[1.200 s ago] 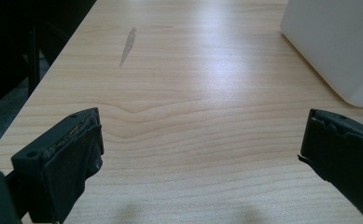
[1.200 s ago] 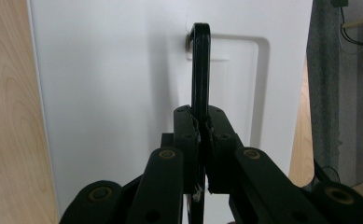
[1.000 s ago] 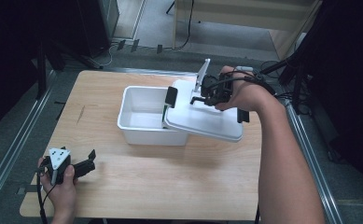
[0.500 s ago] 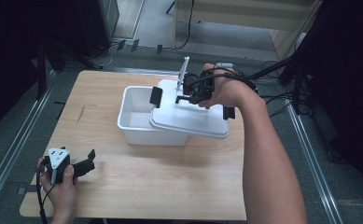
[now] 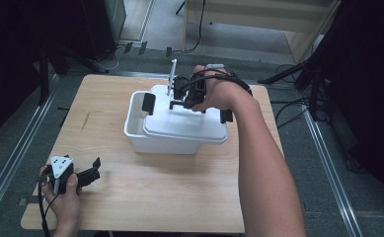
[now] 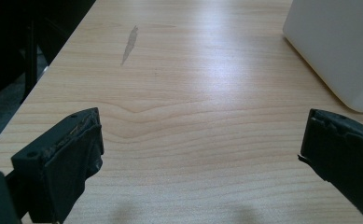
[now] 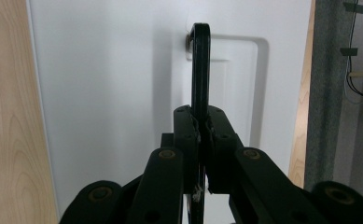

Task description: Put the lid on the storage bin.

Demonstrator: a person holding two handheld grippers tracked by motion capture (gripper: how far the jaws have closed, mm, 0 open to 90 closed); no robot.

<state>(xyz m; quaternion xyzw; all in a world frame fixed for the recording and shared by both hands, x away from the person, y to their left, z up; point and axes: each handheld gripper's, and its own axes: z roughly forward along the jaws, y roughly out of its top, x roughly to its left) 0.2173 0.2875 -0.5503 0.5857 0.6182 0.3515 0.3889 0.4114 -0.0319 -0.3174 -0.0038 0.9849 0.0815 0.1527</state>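
Two parts are being brought together: a white lid [image 5: 184,123] is carried over a white bin [image 5: 139,129] that sits near the middle of the surface [image 5: 179,197]. The lid's thin black handle [image 7: 200,70] is pinched by the right gripper [image 5: 188,97], whose fingers [image 7: 187,140] are pressed tight on either side of it. In the high view the lid is seen resting on or just above the bin, offset toward 3 o'clock, so that a strip of the bin's open interior is left uncovered at 9 o'clock.

The step in hand is judged to be the placing of the lid. The next move calls for the lid to be shifted toward 9 o'clock until its edges line up with the rim, then lowered flat before the handle is released.

The left gripper [image 5: 76,175] is held low at the surface's 7 o'clock corner, well apart from the bin — its fingers [image 6: 62,158] are spread wide with nothing between them.

Whether the lid already touches the rim cannot be told. The bin's contents, if any, are hidden by the lid — and its far wall is covered by the right hand [image 5: 216,94]. Two dark clips at the lid's ends are too small to make out clearly.
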